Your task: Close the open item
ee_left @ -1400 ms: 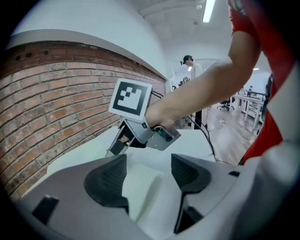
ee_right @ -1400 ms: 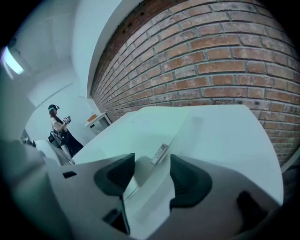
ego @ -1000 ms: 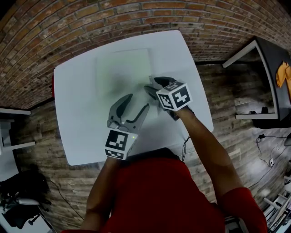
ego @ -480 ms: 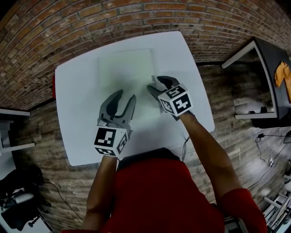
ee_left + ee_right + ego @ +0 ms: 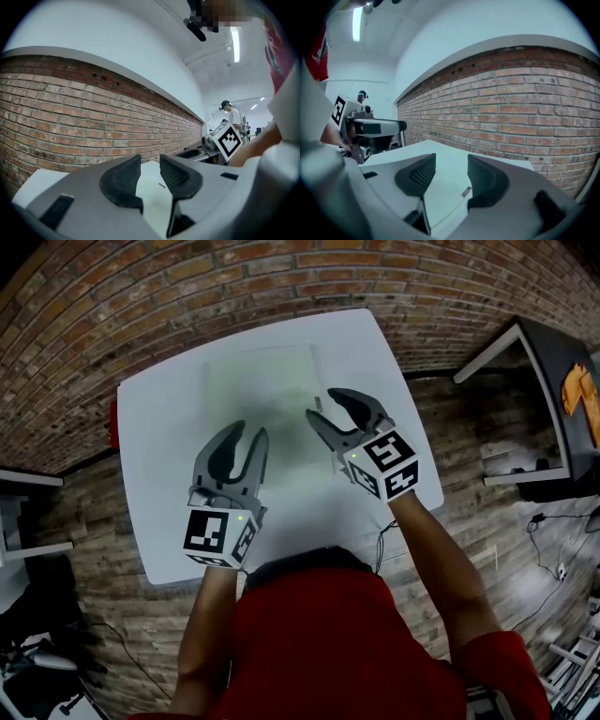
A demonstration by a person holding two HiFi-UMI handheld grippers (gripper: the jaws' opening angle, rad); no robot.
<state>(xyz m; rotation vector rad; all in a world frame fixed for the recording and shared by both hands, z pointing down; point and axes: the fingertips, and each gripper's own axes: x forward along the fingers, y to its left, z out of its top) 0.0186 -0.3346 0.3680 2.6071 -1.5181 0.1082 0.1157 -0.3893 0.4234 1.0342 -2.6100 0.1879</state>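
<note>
A flat, pale rectangular item point(image 5: 258, 381) lies closed on the white table point(image 5: 150, 427), with a small tab point(image 5: 315, 401) at its right edge. My left gripper point(image 5: 250, 430) hovers over its near left part. Its jaws have just been closing, but a gap still shows between the pads point(image 5: 125, 176) and nothing is in it. My right gripper point(image 5: 325, 405) hangs above the item's right edge, open and empty. In the right gripper view point(image 5: 451, 158) the pale surface point(image 5: 445, 187) and a small label point(image 5: 466, 191) show between the jaws. The left gripper view point(image 5: 150, 159) looks level toward the brick wall.
A brick wall point(image 5: 187, 277) runs behind the table. A dark desk point(image 5: 553, 381) with an orange object point(image 5: 577, 395) stands at the right. Something red point(image 5: 112, 423) sits at the table's left edge. A person point(image 5: 232, 112) stands far off in the left gripper view.
Both grippers have lifted away from the flat item toward me. The left jaws have narrowed. The right gripper has risen from the item's right edge and rolled.
</note>
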